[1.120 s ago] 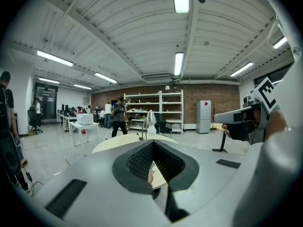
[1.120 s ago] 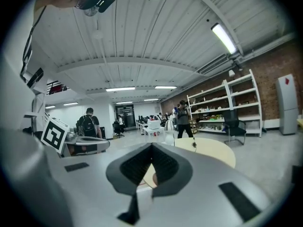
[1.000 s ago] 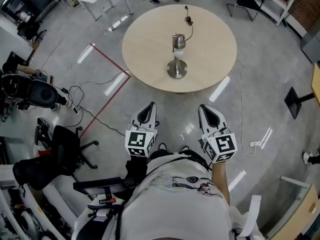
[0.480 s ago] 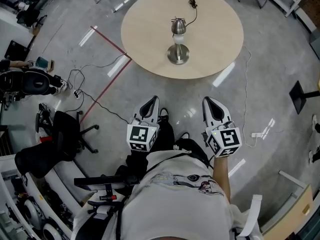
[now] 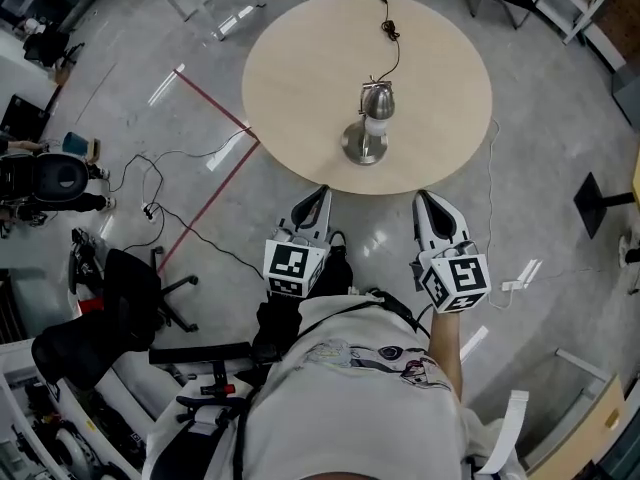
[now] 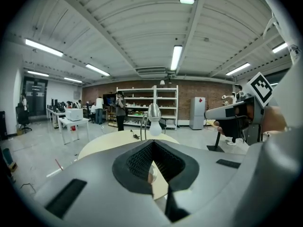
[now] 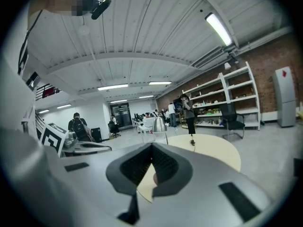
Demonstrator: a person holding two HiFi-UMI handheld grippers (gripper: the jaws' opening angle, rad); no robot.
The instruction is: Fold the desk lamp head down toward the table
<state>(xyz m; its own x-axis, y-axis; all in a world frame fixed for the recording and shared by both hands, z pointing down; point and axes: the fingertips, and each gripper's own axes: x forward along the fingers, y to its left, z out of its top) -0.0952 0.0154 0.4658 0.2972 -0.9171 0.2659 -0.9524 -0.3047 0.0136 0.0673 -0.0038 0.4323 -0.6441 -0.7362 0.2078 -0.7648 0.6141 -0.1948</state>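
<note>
Seen from above, the desk lamp [image 5: 372,123] stands on the round table [image 5: 300,68], toward the near edge and a little right of centre. Its round metal base [image 5: 364,146] sits flat on the top, and the lamp head [image 5: 377,98] is raised above it. A dark cord [image 5: 392,33] trails from the lamp toward the far side of the table. The left gripper [image 5: 320,194] and the right gripper [image 5: 426,200] are held side by side over the floor [image 5: 540,118], just short of the near table edge. Both point at the table and neither touches the lamp. A red tape line [image 5: 215,103] crosses the floor on the left, and a black office chair [image 5: 125,288] stands at the near left.

In the left gripper view, the jaws are pressed together at the tips with nothing between them. Beyond them the lamp stands upright on the table, a white bulb [image 6: 155,128] showing under the silver shade. The right gripper juts in from the right. Shelves [image 6: 158,105] line the far brick wall, and a person [image 6: 120,110] stands in front of them.

In the right gripper view, these jaws are also closed tight and empty. The lamp rises just past the tips, its head up on the stem, well apart from them. The left gripper lies to the left. A dark chair [image 7: 232,116] stands beyond the table on the right.
</note>
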